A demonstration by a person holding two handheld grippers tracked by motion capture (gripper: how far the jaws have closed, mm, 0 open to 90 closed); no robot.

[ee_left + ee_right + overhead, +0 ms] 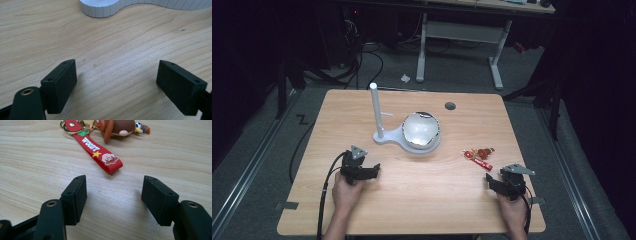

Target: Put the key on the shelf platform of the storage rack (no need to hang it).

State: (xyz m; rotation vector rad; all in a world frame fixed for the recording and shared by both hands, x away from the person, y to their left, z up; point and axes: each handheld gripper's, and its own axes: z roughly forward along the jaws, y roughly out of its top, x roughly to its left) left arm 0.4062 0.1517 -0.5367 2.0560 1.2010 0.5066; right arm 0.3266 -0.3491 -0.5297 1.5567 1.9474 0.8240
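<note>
A: Left side first?

B: The left gripper (360, 169) rests on the wooden table (412, 200), jaws spread apart, empty, facing the white stand with upright post (377, 112).

A: And the right?

B: The right gripper (113, 197), jaws also apart, sits just short of the red strap keychain with brown figure (100, 150); I'd judge it nearer, strap running diagonally away.

Both forearms come in from the near edge, each hand wrapped around a hand-held gripper low over the desk (412, 200). The left hand-held gripper (371, 171) sits at the near left, its jaws spread wide with nothing between them. The right hand-held gripper (490, 181) sits at the near right, jaws likewise apart and empty, angled inward.
</note>
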